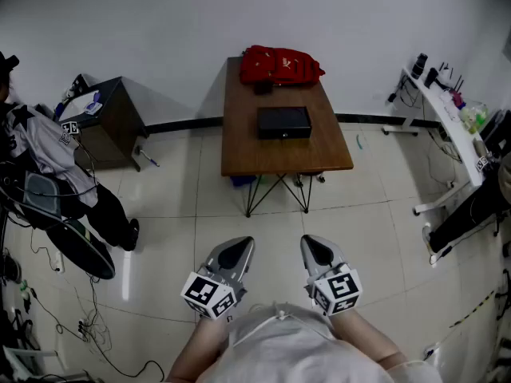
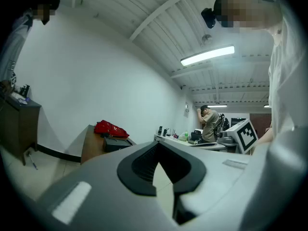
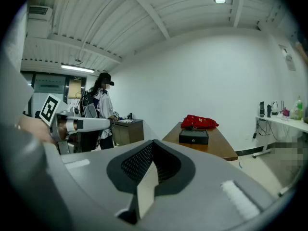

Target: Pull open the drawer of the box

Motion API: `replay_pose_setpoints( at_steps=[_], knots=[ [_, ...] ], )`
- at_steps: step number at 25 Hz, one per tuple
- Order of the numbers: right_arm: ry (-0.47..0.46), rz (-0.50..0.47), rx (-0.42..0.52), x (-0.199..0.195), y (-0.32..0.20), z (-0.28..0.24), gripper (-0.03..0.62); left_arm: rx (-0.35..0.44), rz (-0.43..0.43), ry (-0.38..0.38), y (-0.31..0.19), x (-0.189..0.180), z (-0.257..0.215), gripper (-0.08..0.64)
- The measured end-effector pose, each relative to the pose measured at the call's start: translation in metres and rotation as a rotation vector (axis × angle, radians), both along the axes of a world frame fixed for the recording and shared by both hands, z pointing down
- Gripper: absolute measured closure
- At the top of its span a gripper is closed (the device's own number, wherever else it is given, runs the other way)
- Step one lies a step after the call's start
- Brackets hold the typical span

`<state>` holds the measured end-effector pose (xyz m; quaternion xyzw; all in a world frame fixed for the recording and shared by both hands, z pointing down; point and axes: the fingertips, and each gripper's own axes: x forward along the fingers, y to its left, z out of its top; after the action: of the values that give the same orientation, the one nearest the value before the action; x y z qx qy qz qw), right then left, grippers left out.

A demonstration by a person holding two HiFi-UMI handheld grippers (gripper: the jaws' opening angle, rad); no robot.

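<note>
A black box point(image 1: 283, 123) rests on the brown table point(image 1: 239, 154) across the tiled floor, its drawer front flush and facing me. Behind it lies a red backpack point(image 1: 279, 65). My left gripper point(image 1: 236, 254) and right gripper point(image 1: 318, 251) hover side by side close to my body, far short of the table, both shut with nothing between the jaws. In the left gripper view the box point(image 2: 117, 143) shows small beyond the left gripper point(image 2: 159, 146). From the right gripper view, the box point(image 3: 193, 136) lies ahead to the right of the right gripper point(image 3: 153, 143).
A dark cabinet point(image 1: 112, 122) stands at the back left, with a person point(image 1: 56, 174) and bags beside it. Cables point(image 1: 88, 325) trail on the floor at the left. A white desk point(image 1: 447, 126) with bottles lines the right wall. Another person point(image 2: 209, 124) sits there.
</note>
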<state>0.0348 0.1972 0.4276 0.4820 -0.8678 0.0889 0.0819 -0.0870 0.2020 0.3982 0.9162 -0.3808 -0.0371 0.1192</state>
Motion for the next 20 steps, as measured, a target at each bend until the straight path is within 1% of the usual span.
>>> replay_pose_setpoints(
  at_steps=[3,6,11,15,20],
  knots=[
    [-0.008,0.009,0.006,-0.017,-0.001,-0.001,0.584,0.001,-0.003,-0.002,0.000,-0.018,0.003,0.554],
    [-0.021,0.014,-0.008,-0.033,-0.002,0.004,0.584,-0.003,-0.012,-0.002,-0.002,-0.037,0.008,0.554],
    [-0.008,0.011,-0.036,-0.051,-0.002,0.016,0.584,-0.021,-0.018,0.007,-0.004,-0.055,0.016,0.554],
    [-0.004,0.010,-0.055,-0.057,-0.015,0.021,0.584,-0.045,-0.022,0.009,-0.016,-0.062,0.024,0.554],
    [-0.015,0.001,-0.058,-0.054,-0.047,0.031,0.584,-0.044,-0.032,-0.005,-0.046,-0.061,0.032,0.554]
  ],
)
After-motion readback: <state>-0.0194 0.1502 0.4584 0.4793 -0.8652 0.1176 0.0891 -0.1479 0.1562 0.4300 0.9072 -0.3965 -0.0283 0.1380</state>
